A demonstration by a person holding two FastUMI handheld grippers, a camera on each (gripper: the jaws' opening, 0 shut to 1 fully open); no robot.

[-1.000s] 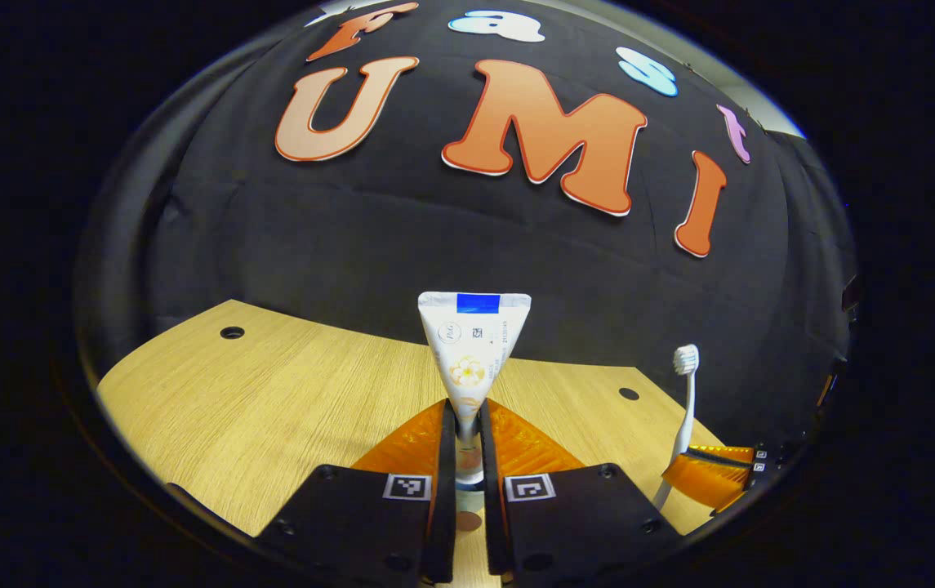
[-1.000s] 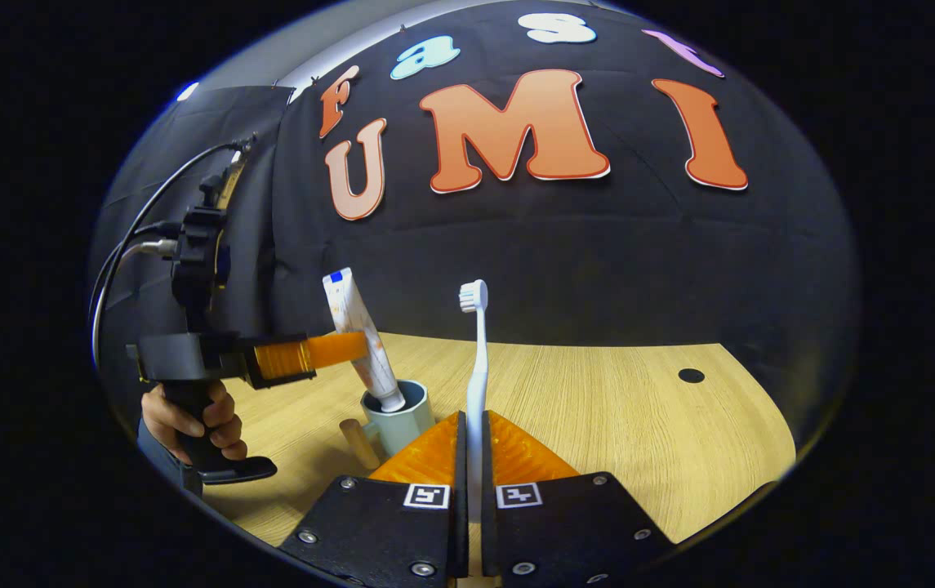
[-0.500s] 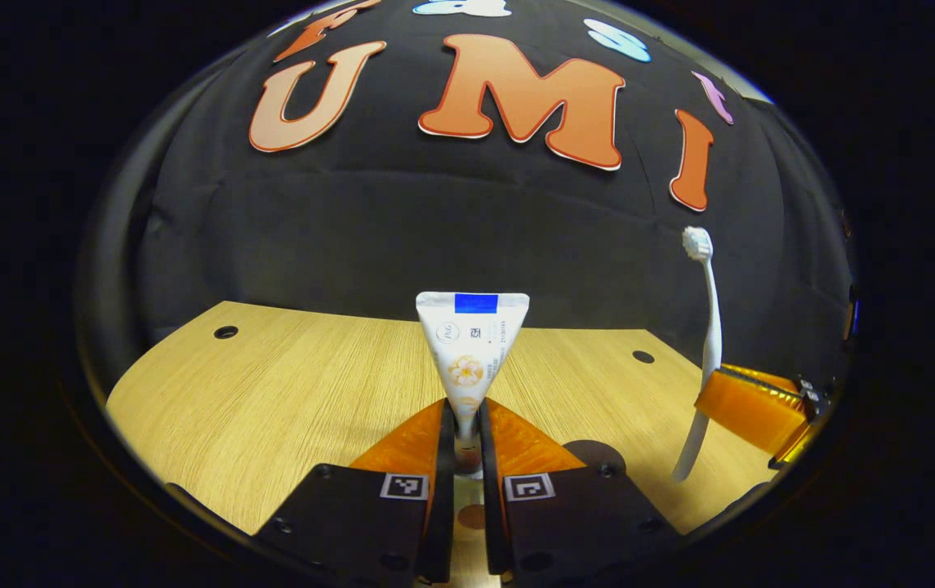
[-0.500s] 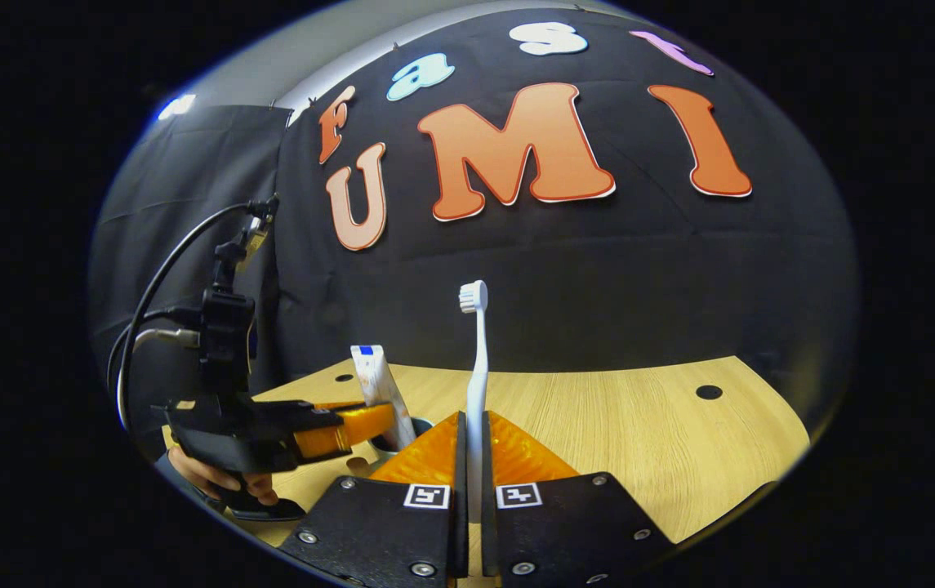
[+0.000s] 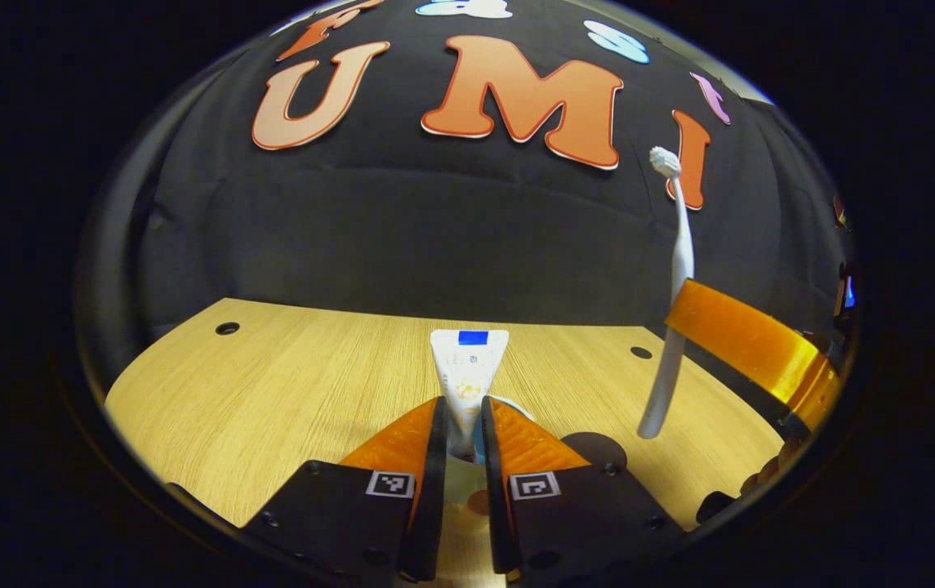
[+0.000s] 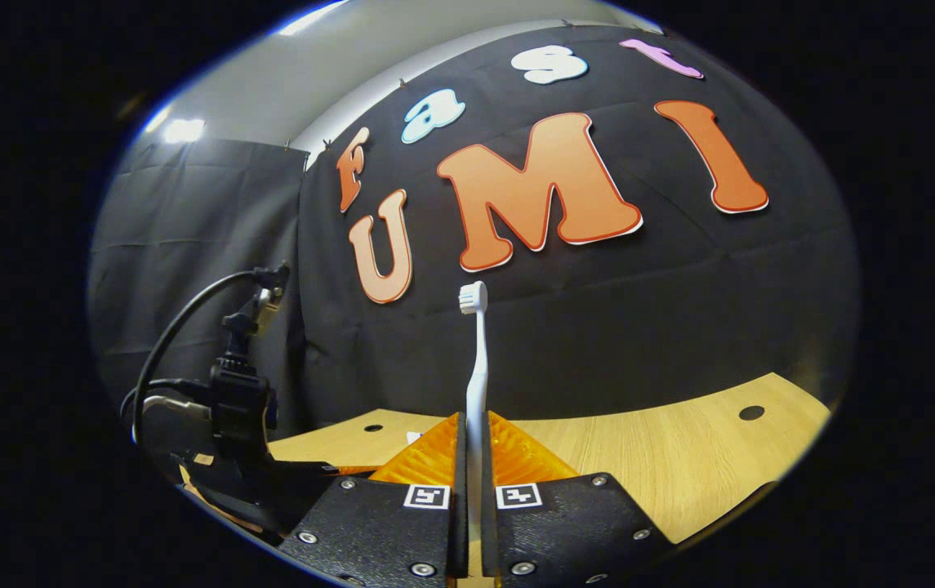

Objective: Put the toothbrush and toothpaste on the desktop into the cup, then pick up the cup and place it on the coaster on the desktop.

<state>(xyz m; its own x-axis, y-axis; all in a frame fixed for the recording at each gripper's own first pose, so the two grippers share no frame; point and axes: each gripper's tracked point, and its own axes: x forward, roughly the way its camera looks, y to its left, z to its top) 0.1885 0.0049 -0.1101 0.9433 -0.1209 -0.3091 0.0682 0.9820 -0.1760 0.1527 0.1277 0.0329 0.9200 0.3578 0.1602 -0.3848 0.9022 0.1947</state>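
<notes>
Btwn R fingers (image 6: 472, 441): upright white toothbrush (image 6: 477, 359)

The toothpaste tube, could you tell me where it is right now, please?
In the left gripper view the toothpaste tube stands upright at centre, between the left gripper fingers, its lower end in the cup on the wooden desktop.

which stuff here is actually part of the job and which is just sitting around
Part of the job:
- toothpaste, standing between the left gripper fingers
- cup, its rim peeking out behind those fingers
- toothbrush, upright, clamped in the right gripper
- dark round coaster on the desktop

Just there:
- cable on the left gripper's body
- holes in the desktop
</notes>
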